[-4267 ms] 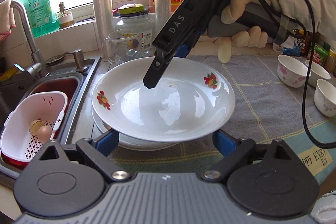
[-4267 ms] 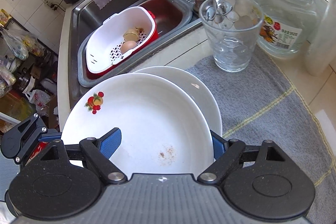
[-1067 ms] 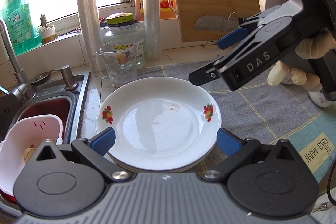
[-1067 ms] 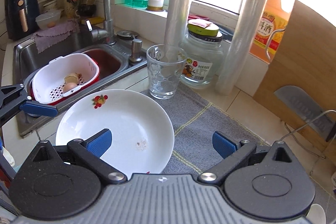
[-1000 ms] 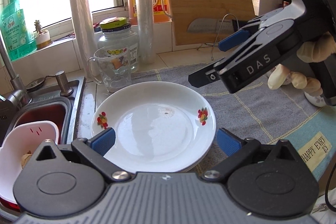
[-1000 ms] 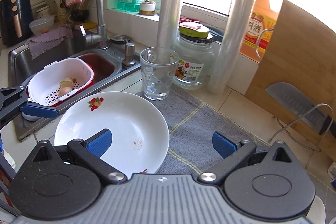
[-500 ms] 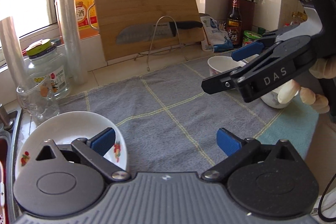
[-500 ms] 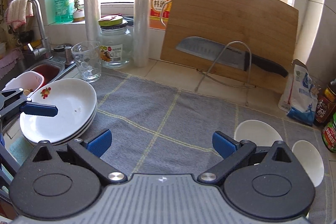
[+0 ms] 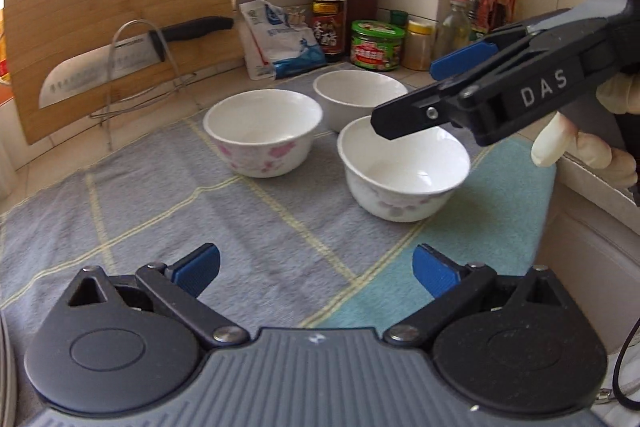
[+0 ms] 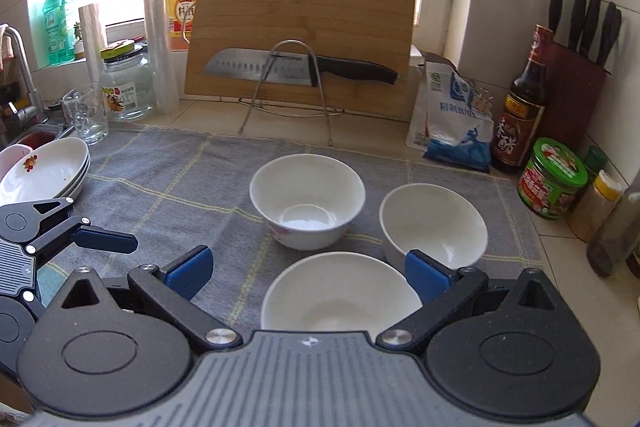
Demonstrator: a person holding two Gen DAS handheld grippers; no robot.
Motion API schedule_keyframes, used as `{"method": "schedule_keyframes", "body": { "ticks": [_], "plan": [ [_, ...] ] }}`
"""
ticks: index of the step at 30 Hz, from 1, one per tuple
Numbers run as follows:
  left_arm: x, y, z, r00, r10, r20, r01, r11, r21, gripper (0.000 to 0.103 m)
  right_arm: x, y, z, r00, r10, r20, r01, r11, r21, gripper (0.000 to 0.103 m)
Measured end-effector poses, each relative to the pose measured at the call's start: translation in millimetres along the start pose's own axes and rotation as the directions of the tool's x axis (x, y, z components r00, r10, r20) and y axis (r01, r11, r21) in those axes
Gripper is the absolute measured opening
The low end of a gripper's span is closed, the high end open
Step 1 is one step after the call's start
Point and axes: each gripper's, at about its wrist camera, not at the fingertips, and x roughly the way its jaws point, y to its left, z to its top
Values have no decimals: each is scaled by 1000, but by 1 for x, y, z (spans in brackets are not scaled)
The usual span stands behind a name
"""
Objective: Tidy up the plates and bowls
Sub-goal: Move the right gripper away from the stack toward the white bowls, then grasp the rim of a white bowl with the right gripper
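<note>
Both my grippers, left (image 9: pixel 316 269) and right (image 10: pixel 308 269), gape empty; nearest bowl (image 10: pixel 340 293) at mat's (image 10: pixel 172 179) front edge could tip off if nudged.

Three bowls (image 10: pixel 307 201) cluster on the mat (image 10: pixel 168 171), stacked plates (image 10: pixel 46 173) far left.

Three white bowls stand upright and empty in a close cluster: a pink-flowered bowl (image 10: pixel 307 201), a plain bowl (image 10: pixel 434 229), and a nearest bowl (image 10: pixel 340 293). Well apart, white plates (image 10: pixel 46 171) sit stacked, the top one fruit-printed.
</note>
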Motion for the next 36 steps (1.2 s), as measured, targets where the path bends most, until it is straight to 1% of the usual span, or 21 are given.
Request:
{"method": "schedule_keyframes", "body": {
  "ticks": [4, 10, 14, 19, 22, 25, 29, 31, 36],
  "plan": [
    [18, -25, 8, 999, -35, 1, 35, 998, 43, 102, 0, -29, -17, 998, 65, -23, -63, 996, 66, 103],
    [34, -46, 16, 999, -51, -3, 51, 995, 89, 102, 15, -47, -31, 994, 83, -74, -78, 995, 65, 103],
    [45, -55, 19, 1000, -31, 7, 30, 994, 107, 102, 24, -55, -31, 988, 117, -105, -111, 992, 65, 103],
    [53, -59, 23, 1000, -24, 19, 22, 994, 103, 102, 35, -70, -25, 972, 204, -117, -192, 976, 101, 103],
    [57, -61, 25, 999, -26, 18, 25, 995, 99, 101, 40, -73, -22, 972, 197, -126, -184, 977, 104, 102],
    [61, -61, 28, 1000, -22, 16, 20, 996, 91, 99, 44, -76, -21, 964, 229, -133, -214, 970, 115, 97],
    [62, -59, 29, 999, -18, 29, 16, 996, 82, 95, 51, -79, -18, 947, 286, -146, -266, 953, 143, 84],
    [62, -57, 30, 999, -22, 31, 20, 997, 69, 95, 53, -81, -16, 941, 306, -148, -284, 947, 152, 81],
    [61, -56, 30, 999, -30, 34, 29, 998, 48, 92, 57, -87, -9, 925, 345, -156, -317, 931, 181, 78]
  ]
}}
